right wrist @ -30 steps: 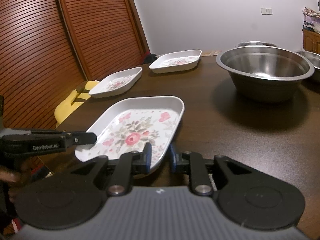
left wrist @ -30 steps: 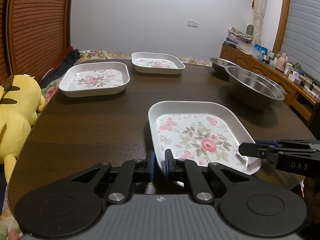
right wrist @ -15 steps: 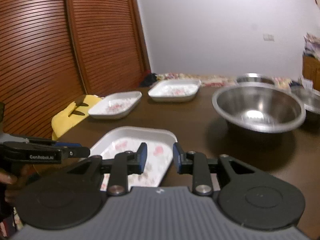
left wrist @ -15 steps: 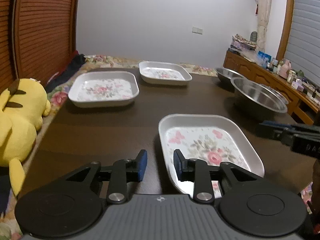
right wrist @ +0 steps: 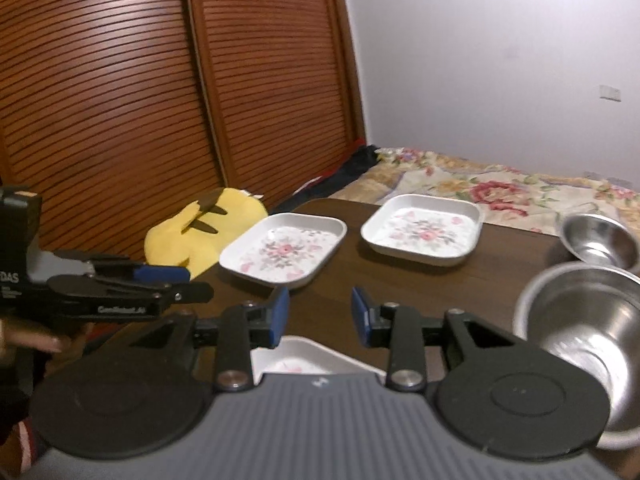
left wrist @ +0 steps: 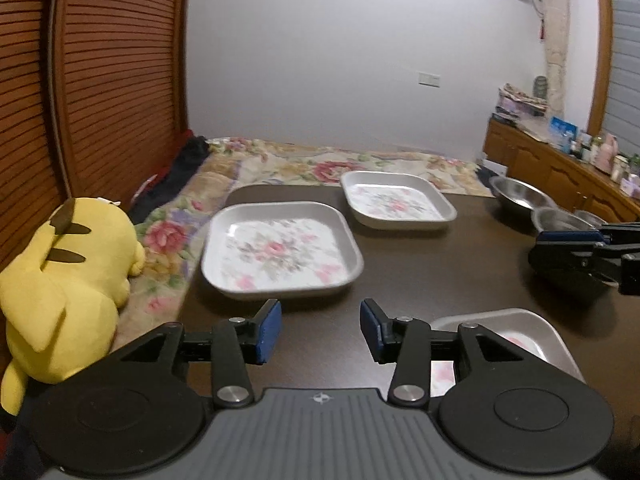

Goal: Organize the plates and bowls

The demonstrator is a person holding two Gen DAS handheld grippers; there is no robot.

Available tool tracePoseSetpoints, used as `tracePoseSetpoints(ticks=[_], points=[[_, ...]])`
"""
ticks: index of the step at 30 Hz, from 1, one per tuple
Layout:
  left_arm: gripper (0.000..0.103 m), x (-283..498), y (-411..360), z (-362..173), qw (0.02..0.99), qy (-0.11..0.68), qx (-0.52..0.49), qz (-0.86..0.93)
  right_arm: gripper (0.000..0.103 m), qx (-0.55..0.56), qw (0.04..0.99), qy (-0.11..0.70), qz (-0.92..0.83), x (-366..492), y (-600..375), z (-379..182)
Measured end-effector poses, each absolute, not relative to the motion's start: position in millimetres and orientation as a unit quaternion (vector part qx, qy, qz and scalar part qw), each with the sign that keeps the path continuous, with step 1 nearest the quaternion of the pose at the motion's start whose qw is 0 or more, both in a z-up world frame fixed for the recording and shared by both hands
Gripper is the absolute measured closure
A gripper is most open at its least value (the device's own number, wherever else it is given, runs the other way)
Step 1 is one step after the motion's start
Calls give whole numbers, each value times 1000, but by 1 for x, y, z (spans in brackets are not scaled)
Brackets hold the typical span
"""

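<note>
A dark wooden desk [left wrist: 420,280] stands before slatted wooden doors [right wrist: 160,80] and a flowered bed. Both the left tool [left wrist: 320,330] and the right tool [right wrist: 318,316] gape wide, gripping nothing. The nearest floral plate [left wrist: 532,330] lies flat at lower right in the left view, partly hidden beneath the tool; its long axis cannot be told. Two more plates [left wrist: 280,250] [left wrist: 396,200] sit farther up, mid-frame, apart. Steel bowls [right wrist: 588,312] occupy the right edge.
</note>
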State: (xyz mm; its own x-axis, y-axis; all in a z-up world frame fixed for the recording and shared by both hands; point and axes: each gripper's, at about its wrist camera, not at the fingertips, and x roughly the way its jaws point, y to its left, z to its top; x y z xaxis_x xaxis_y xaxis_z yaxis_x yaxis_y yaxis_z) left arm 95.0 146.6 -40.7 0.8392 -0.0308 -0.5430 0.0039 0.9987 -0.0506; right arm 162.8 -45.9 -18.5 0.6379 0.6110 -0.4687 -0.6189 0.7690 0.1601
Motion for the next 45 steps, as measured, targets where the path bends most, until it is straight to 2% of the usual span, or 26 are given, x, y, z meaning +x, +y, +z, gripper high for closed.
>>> tracePoseSetpoints(ticks=[3,6,16,23,26,32,35,36,39,42,45], points=[[45,109,158,-40,959,284,-23,-3,64,-13,895,272,353,180,-28,-17],[45,129,173,-42,956,293,-28,2,54,-18,889,282,360,195,-14,-16],[44,182,218,-56,951,305,-46,15,54,-31,871,330,362,253,33,-31],[60,201,234,-68,947,315,-60,12,54,-38,859,367,355,278,50,-51],[60,205,238,-71,946,317,-68,5,55,-37,856,377,352,282,51,-56],[68,211,240,-75,944,320,-75,-6,60,-40,851,385,356,285,57,-61],[73,211,241,-76,944,319,-78,-6,70,-43,848,389,357,287,60,-65],[75,210,241,-76,945,319,-79,-5,75,-45,848,391,355,287,60,-65],[81,209,243,-78,944,320,-83,-5,81,-42,847,394,355,287,60,-67],[86,209,243,-80,943,324,-81,-4,83,-42,846,393,357,287,61,-66],[87,208,245,-83,941,325,-91,-6,84,-37,845,396,358,288,61,-67]])
